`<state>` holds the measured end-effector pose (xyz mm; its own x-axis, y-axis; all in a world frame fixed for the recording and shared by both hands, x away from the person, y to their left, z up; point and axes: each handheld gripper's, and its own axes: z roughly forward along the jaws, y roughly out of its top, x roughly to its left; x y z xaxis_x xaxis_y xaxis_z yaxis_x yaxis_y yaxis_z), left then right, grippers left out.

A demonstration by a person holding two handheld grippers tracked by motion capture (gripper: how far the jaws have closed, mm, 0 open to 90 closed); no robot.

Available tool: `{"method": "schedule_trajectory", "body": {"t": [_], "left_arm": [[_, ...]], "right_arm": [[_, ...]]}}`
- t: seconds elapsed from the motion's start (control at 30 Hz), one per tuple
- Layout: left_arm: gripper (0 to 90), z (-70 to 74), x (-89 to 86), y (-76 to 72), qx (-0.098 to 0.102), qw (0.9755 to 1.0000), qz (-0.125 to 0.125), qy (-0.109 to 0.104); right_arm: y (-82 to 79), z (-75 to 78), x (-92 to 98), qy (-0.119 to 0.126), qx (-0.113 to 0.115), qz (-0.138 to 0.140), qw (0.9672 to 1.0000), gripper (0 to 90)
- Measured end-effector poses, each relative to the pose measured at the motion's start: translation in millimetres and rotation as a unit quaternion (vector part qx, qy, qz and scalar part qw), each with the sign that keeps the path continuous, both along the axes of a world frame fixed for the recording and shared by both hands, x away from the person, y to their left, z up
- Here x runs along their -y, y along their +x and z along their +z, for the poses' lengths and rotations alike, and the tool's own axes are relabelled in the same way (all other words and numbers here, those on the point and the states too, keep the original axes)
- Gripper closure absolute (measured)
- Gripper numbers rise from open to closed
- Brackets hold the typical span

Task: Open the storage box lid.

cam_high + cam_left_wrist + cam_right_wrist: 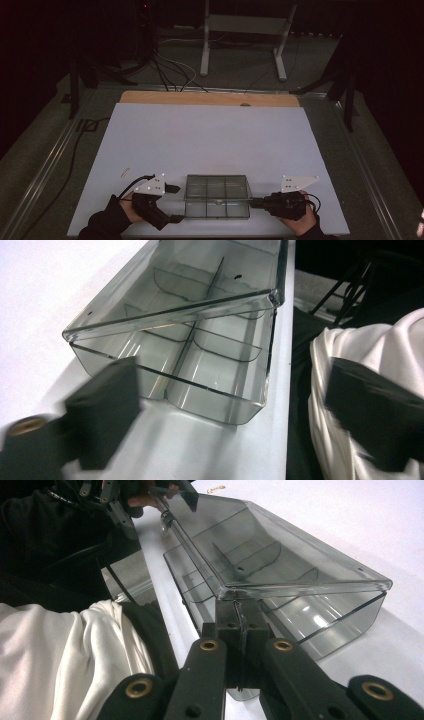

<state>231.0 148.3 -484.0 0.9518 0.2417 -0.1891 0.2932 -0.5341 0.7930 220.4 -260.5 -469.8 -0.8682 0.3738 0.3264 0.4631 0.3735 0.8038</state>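
We saw the right gripper (255,202) with its jaws pressed together, clamped on the front lip of the lid (300,587) of a clear smoke-tinted compartment box (217,196), which lay directly ahead of its tips with the lid raised a little above the tray. Across the box from it, the left gripper (175,203) stood with its jaws wide apart, nothing between them, the box's near end just beyond the tips. Inside, thin dividers (200,330) split the box into cells. Box and grippers sat at the near edge of a pale table (210,135). We could read no brand, label or writing on anything.
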Motion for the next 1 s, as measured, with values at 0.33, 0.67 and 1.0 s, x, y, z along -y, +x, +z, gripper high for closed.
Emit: {"method": "schedule_trajectory", "body": {"t": [0.33,0.67,1.0], "left_arm": [[1.6,1.5,-4.1,2.6,0.06,0.9978,0.01,-0.027],[1.7,-1.2,-3.0,4.1,0.12,0.9922,0.023,-0.023],[3.4,0.1,-5.0,13.2,0.108,0.9923,0.057,-0.022]], "right_arm": [[0.9,1.8,-0.4,0.003,0.0,-0.003,1.0,90.0],[1.8,3.6,-1.1,0.007,0.0,-0.005,1.0,90.0],[2.2,5.2,-2.0,0.011,-0.001,-0.007,0.9999,90.0]]}}
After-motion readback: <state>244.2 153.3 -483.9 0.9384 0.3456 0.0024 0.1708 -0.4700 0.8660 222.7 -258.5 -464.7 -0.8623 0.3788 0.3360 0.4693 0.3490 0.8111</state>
